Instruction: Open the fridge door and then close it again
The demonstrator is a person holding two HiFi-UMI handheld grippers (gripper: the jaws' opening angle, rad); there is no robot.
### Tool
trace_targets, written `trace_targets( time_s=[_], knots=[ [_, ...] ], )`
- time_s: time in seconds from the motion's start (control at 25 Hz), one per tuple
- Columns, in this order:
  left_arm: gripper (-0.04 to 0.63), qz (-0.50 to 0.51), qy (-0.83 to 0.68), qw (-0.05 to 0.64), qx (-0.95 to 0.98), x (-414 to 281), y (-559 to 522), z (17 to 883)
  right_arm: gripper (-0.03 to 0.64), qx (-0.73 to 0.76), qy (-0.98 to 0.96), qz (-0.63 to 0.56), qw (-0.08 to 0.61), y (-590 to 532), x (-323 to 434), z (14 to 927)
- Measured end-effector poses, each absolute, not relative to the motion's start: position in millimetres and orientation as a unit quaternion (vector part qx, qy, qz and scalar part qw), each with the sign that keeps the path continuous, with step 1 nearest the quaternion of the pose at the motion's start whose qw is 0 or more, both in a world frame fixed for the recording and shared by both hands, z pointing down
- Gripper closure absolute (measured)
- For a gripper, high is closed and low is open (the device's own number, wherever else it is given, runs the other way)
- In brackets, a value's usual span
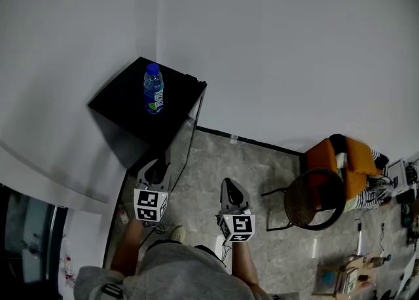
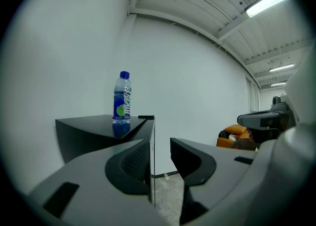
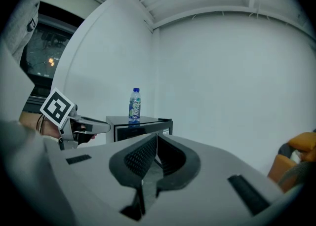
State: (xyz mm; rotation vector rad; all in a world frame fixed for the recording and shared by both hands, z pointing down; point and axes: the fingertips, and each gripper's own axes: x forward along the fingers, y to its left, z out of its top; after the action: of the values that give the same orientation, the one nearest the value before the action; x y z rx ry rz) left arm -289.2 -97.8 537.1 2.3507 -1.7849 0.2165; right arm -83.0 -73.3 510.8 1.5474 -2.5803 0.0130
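Fridge door sequence, read from the operator outward. Nearest, the right claw has its pads pressed together on nothing and hangs over the floor, apart from the appliance. Just ahead and to its left, the left claw stands spread and empty. Along its line of sight the door's front edge falls in the gap between the jaws, but the pads are not on it. The head view places this claw just short of the fridge's lower corner. Beyond, the black fridge sits on the floor in the corner of the white walls, with a blue-capped bottle upright on its top. The door appears flush with the fridge body, i.e. shut.

Judgement: neither opening nor closing can be credited from this moment. A spread claw aimed at the door edge suggests the grasp is yet to come, leaving both the pull-open and the push-shut to do. Whether a full cycle is already complete cannot be told.
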Motion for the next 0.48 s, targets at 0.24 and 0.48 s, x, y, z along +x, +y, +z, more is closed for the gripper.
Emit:
trace_targets(
  time_s=[0.24, 0.48],
  knots=[
    [0.432, 0.069, -0.606, 0.100, 0.786, -303, -121, 547, 0.592, 0.516, -0.854, 0.007, 0.075, -92, -87, 518],
    [0.380, 0.074, -0.613, 0.118, 0.778, -311, -138, 559, 0.592, 0.513, -0.854, 0.007, 0.083, -106, -88, 524]
  ],
)
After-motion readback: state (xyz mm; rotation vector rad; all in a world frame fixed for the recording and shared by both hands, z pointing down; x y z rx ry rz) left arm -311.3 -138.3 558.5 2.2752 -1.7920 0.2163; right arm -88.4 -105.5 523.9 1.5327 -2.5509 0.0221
